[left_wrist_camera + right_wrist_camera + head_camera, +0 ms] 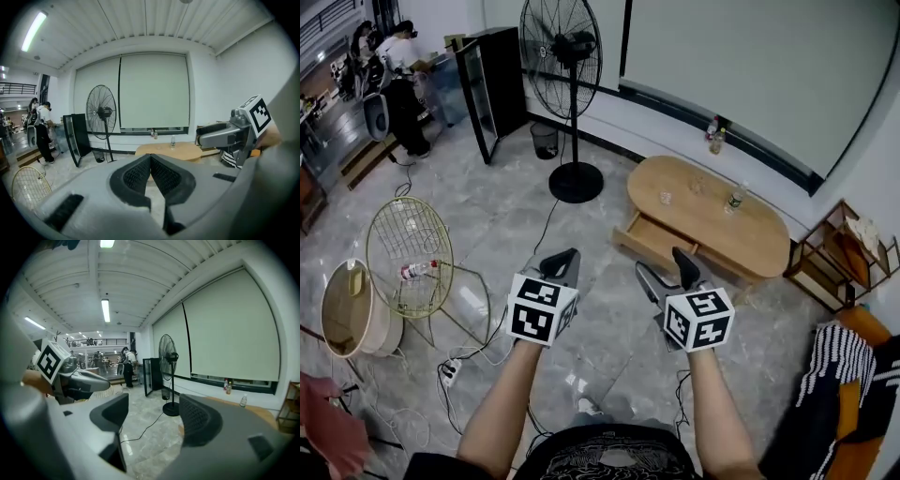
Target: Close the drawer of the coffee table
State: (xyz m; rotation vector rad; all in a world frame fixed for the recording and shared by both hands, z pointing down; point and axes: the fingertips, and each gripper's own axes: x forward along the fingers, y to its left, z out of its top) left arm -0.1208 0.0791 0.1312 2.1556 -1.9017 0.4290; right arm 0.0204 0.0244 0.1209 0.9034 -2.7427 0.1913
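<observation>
The oval wooden coffee table stands ahead and to the right, and its drawer is pulled out toward me at the near left side. Both grippers hover over the floor short of the table. My left gripper is shut and empty; in the left gripper view its ribbed pads meet at the tips, with the table beyond them. My right gripper is open with nothing between the jaws, and in the right gripper view only floor shows through its gap.
A tall standing fan and a black glass-door cabinet stand to the left of the table. Bottles stand on the tabletop. A wire basket, a power strip with cables and a wooden shelf flank me.
</observation>
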